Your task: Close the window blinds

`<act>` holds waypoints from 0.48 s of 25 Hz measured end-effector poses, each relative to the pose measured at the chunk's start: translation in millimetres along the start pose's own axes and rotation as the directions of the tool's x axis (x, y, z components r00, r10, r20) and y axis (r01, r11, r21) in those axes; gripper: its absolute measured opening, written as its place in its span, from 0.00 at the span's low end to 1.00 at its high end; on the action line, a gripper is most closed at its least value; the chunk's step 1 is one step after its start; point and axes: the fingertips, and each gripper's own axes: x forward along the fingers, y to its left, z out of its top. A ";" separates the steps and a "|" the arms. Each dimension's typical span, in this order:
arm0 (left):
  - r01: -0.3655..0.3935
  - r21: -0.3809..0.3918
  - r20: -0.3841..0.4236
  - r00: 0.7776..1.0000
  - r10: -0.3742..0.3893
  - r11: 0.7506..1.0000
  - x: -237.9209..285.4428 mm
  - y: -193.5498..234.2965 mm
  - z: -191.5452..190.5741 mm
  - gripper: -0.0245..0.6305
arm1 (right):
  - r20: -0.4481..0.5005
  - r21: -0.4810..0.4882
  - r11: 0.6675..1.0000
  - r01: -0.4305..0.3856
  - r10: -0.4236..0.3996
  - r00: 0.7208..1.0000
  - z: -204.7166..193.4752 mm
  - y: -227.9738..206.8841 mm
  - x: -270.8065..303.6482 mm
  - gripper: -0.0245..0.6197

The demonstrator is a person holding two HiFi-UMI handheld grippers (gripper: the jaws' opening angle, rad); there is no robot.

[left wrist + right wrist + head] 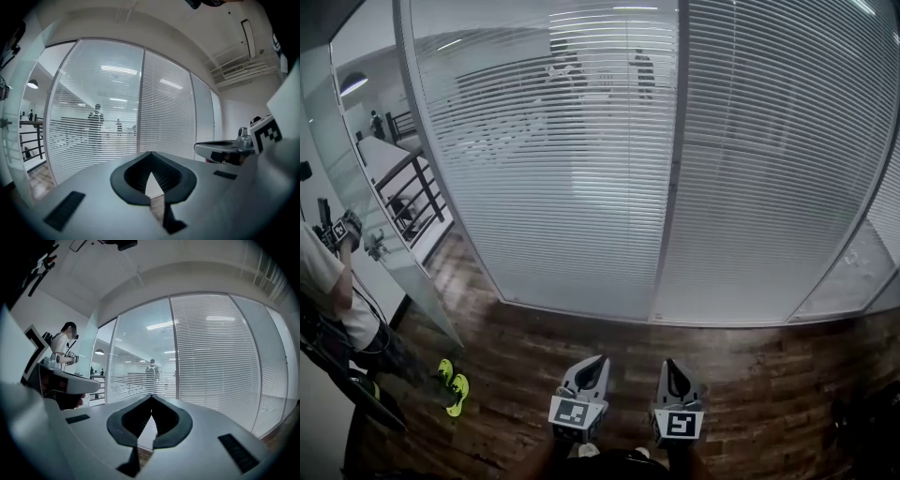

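Window blinds (pixel 581 169) are well ahead, and w/ left gripper (pixel 598 360) & right gripper (pixel 671 364) shut, empty, you could bend slats.

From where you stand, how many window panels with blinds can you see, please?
3: the left panel, the middle panel and the right panel by the wall; more could lie out of view.
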 end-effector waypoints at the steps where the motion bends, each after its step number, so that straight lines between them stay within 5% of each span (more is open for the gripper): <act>1: -0.004 0.001 0.000 1.000 0.004 1.000 -0.8 -0.2 -0.5 0.04 | -0.003 0.003 1.000 -0.003 0.003 1.000 -2.3 -0.1 -0.3 0.04; 12: -0.056 -0.008 0.009 0.998 0.056 0.998 1.2 -18.3 -0.3 0.04 | -0.022 0.019 0.999 -0.033 0.034 0.999 -7.0 -19.1 -9.6 0.04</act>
